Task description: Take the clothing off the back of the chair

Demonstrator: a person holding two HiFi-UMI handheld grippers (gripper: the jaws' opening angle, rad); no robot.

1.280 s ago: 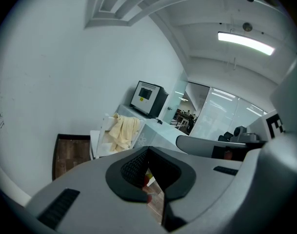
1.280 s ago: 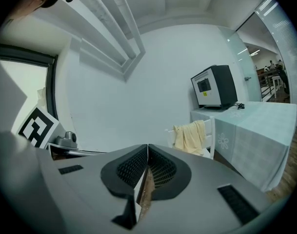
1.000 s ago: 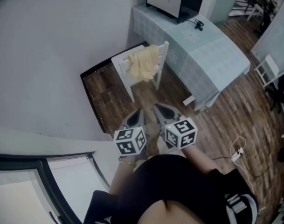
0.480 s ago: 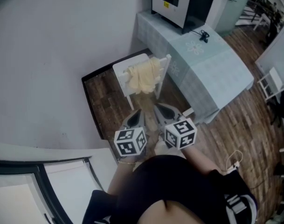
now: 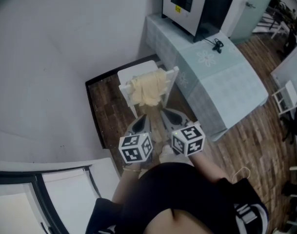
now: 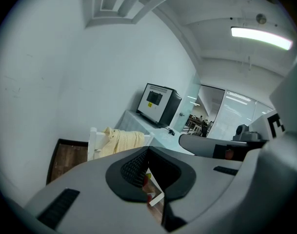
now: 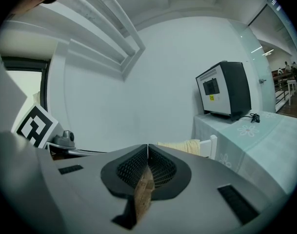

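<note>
Our left gripper (image 5: 142, 121) has its jaws pressed together on nothing, and our right gripper (image 5: 168, 116) beside it is closed and empty too. We hold both low in front of us, pointing toward the white chair (image 5: 133, 74). We see the pale yellow clothing (image 5: 148, 87) draped over the chair's back, well apart from both grippers, and the chair stands by the wall, just beside a cloth-covered table (image 5: 221, 77) bearing a dark boxy machine (image 5: 194, 4).
</note>
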